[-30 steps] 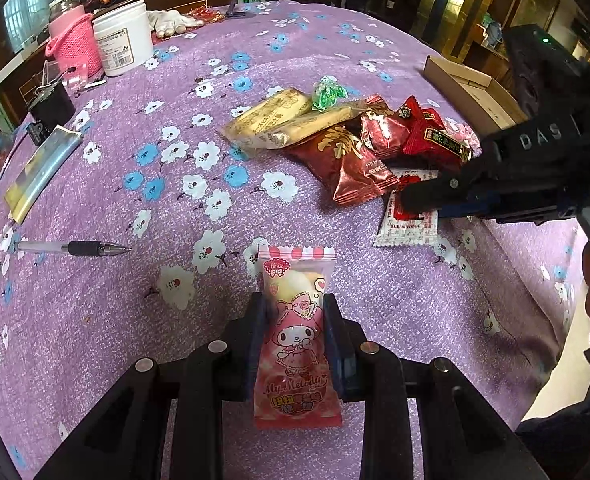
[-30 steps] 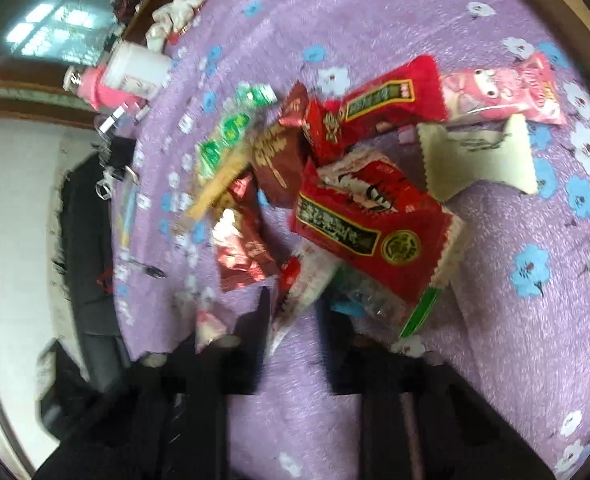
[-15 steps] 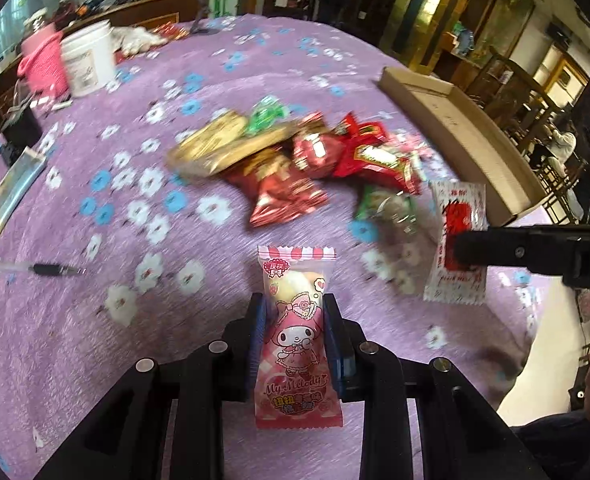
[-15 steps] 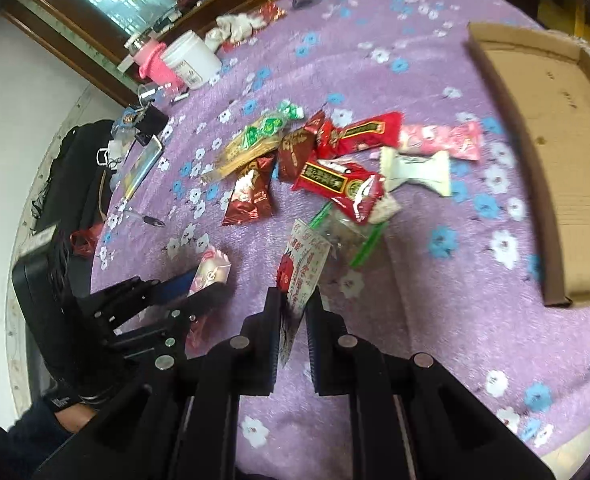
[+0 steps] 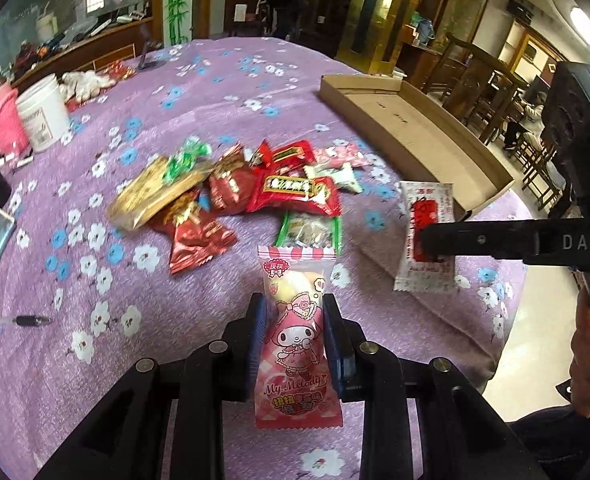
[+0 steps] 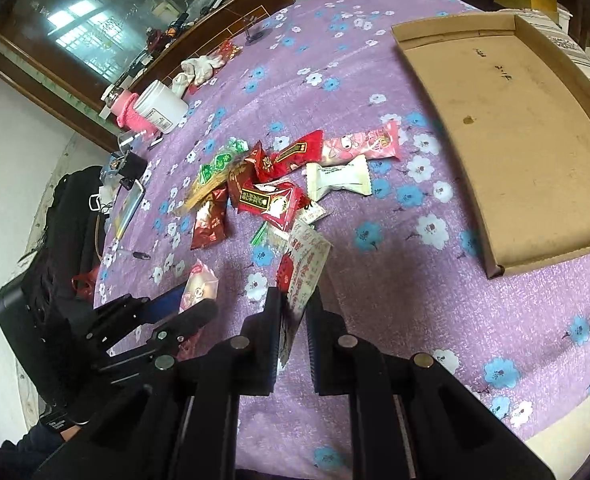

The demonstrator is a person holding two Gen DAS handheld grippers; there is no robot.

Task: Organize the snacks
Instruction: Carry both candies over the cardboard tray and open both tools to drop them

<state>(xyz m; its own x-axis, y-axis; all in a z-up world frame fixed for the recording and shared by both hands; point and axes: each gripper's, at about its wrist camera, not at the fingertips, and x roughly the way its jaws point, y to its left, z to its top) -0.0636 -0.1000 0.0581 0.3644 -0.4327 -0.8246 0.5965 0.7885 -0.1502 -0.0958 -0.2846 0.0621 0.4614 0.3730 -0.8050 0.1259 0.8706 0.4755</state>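
Two packets now lifted off the cloth near its front edge: my left gripper (image 5: 295, 332) clamps the pink packet (image 5: 297, 344), right gripper (image 6: 295, 312) pinches the red-and-white sachet (image 6: 301, 268), cardboard tray (image 6: 535, 128) closer, so drop-off looks next.

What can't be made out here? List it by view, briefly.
- Left wrist view: the print on the snacks in the pile is blurred.
- Left wrist view: the white and red packet is partly covered by the right tool.
- Right wrist view: the pink packet is partly behind the left tool.
- Right wrist view: the cardboard tray is cut off at the right edge.
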